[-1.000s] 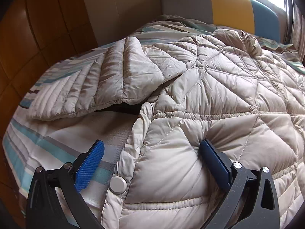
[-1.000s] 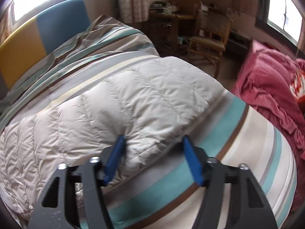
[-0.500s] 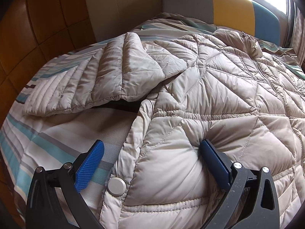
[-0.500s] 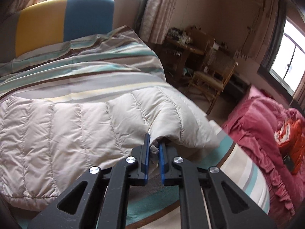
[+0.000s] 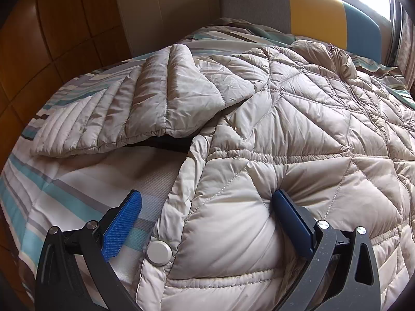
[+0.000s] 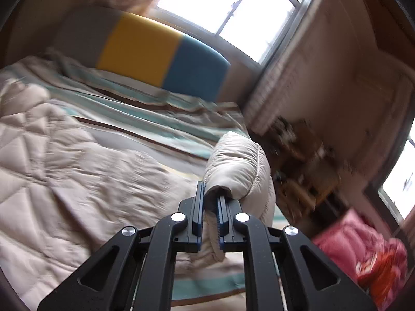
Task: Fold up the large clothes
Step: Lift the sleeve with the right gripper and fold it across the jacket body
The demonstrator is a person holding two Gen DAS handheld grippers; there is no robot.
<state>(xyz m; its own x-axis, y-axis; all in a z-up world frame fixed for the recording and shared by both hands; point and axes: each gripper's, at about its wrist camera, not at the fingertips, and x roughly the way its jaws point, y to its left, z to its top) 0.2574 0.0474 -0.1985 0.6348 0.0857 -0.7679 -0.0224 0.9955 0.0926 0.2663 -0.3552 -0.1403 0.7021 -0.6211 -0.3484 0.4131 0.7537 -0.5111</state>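
Only right claw grips jacket sleeve; left claw gapes.

Both wrist views look low and close across the quilted coat toward the shared headboard.

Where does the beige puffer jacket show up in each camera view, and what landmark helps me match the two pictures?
Left wrist view: the puffer jacket fills the centre and right, its hem between the open left gripper.
Right wrist view: jacket on the left; its sleeve cuff is pinched in the right gripper.
Shared landmark: the yellow-and-blue headboard.
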